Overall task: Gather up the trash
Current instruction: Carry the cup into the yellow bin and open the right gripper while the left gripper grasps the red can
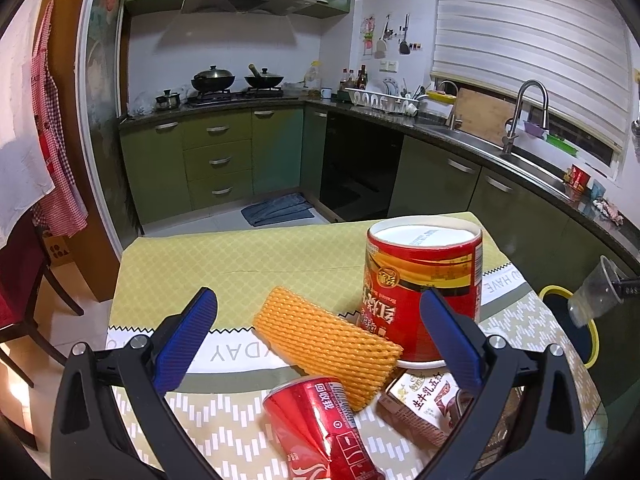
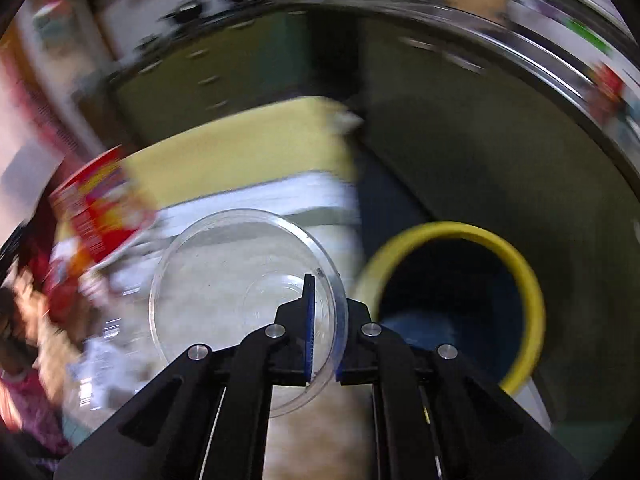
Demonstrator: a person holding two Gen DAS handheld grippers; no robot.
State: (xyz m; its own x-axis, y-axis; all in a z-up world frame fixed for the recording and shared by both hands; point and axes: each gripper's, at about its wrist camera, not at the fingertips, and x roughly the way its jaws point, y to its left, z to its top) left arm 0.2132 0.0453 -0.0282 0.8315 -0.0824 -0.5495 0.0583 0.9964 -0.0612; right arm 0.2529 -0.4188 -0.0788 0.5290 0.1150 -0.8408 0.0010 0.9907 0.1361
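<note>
My right tongs pinch the wall of a clear plastic cup, one blue pad inside the rim and one outside, the cup's mouth facing the lens. The yellow-rimmed trash bin stands at about 3 o'clock of the cup, beside the desk; this view is motion-blurred, so I cannot say how near the cup is to the opening. The cup looks light and thin-walled: I judge that it will flex under hard pressure and could slip, so a rim hold suits it.

My left tongs are spread wide above the remaining trash. An orange foam net sleeve, soft and compressible, lies between the pads. A crushed red soda can lies at 6 o'clock of it, an upturned red noodle tub at 2 o'clock, and a small milk carton at 4 o'clock.
</note>
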